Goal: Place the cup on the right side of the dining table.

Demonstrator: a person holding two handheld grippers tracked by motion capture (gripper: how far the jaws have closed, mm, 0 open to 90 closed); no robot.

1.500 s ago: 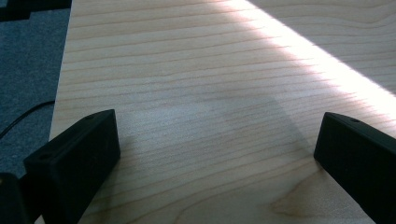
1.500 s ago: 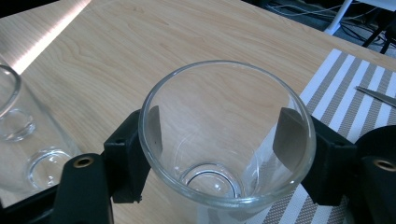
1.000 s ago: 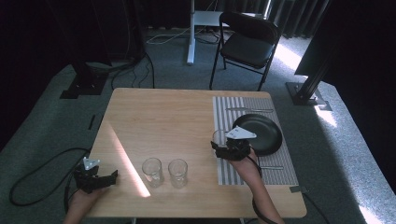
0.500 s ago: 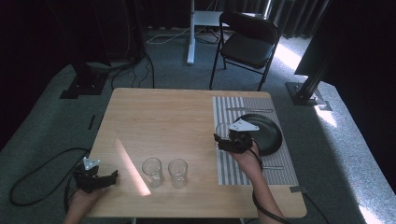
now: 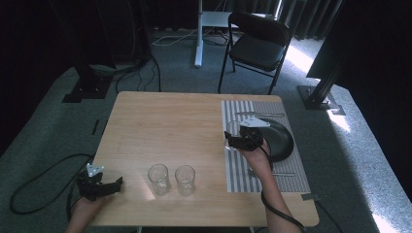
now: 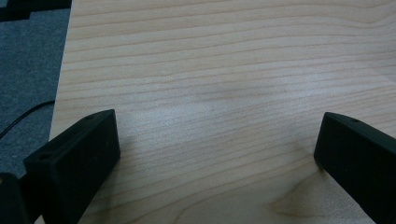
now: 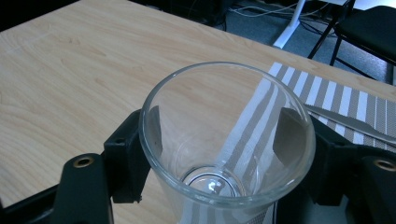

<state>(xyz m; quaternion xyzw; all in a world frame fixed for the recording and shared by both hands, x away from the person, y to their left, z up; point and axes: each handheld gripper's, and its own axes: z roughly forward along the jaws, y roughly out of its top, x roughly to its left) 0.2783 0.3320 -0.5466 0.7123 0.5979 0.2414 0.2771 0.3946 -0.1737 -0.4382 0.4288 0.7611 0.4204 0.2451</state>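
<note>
Right gripper view looks straight down on a clear drinking glass (image 7: 227, 140), upright, with one black jaw pressed against each side of its wall, so the right hand-held gripper (image 7: 224, 158) is pinching the glass. Through its base the wood and a strip of the striped placemat (image 7: 327, 100) show, and the glass sits over the placemat's near edge. A knife (image 7: 345, 122) lies on the placemat just past the glass.

From the high view, the same glass (image 5: 232, 130) is at the left edge of the placemat (image 5: 233, 165), held in the right hand-held gripper (image 5: 238, 141), with the person's right hand (image 5: 257, 155) behind it. A black plate (image 5: 279, 141) rests on the placemat just beside that hand-held gripper. Cutlery lies along the far edge of the placemat and near its front edge.

Two more empty glasses (image 5: 158, 178) (image 5: 185, 179) stand side by side near the front of the wooden counter (image 5: 165, 121), well apart from the held one.

At the counter's front left corner, the left hand-held gripper (image 5: 99, 184) rests low over the wood. In the left gripper view its jaws are spread wide with only bare counter (image 6: 210, 93) between them.

Beyond the counter, a black folding chair (image 5: 257, 46) stands on the grey carpet.
</note>
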